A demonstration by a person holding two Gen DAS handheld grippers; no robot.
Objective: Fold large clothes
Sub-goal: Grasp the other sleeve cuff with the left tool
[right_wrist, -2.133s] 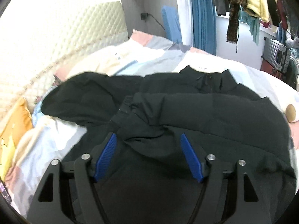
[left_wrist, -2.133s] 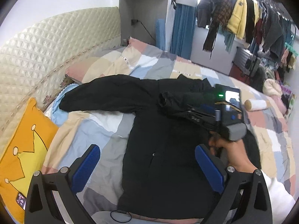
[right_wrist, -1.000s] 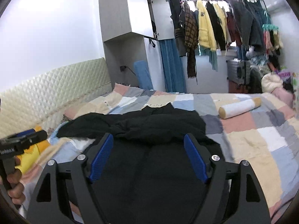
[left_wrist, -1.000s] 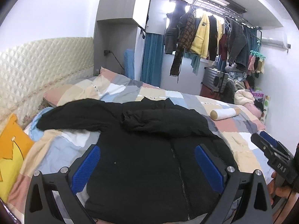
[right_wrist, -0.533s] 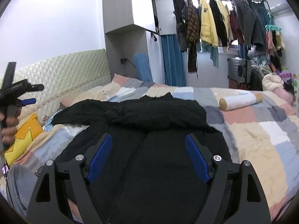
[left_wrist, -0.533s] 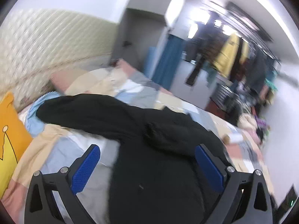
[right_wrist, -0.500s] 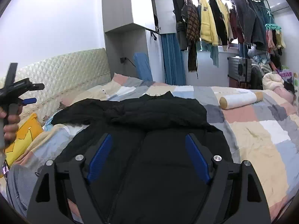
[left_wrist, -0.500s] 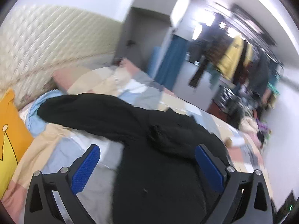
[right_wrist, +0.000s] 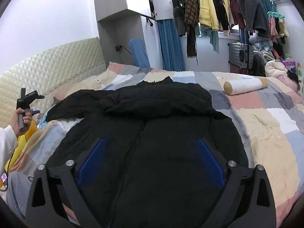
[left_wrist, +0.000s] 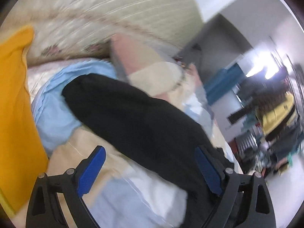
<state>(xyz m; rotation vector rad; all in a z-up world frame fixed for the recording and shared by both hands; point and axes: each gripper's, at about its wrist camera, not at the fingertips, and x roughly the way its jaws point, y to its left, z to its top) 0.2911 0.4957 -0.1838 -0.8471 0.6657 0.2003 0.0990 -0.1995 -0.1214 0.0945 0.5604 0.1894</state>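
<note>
A large black zip jacket [right_wrist: 152, 144] lies front up on the patchwork bed [right_wrist: 266, 125]. Its right sleeve is folded across the chest; its left sleeve [right_wrist: 70, 106] stretches out toward the headboard. My right gripper [right_wrist: 150, 163] is open and empty, held above the jacket's lower front. My left gripper [left_wrist: 150, 169] is open and empty, above the outstretched sleeve [left_wrist: 133, 117], whose cuff end lies on a light blue cloth. The left wrist view is blurred. The left gripper also shows in the right wrist view [right_wrist: 28, 98], held up at the far left.
A yellow cushion [left_wrist: 15, 114] lies at the bed's left side by the quilted headboard [right_wrist: 53, 64]. A white bolster roll [right_wrist: 245, 84] lies on the bed's far right. Clothes hang on a rack [right_wrist: 228, 9] behind the bed. A light blue cloth [left_wrist: 55, 114] lies under the sleeve end.
My left gripper has swung left and down toward the outstretched sleeve, which now fills its view. My right gripper has barely moved and stays open.
</note>
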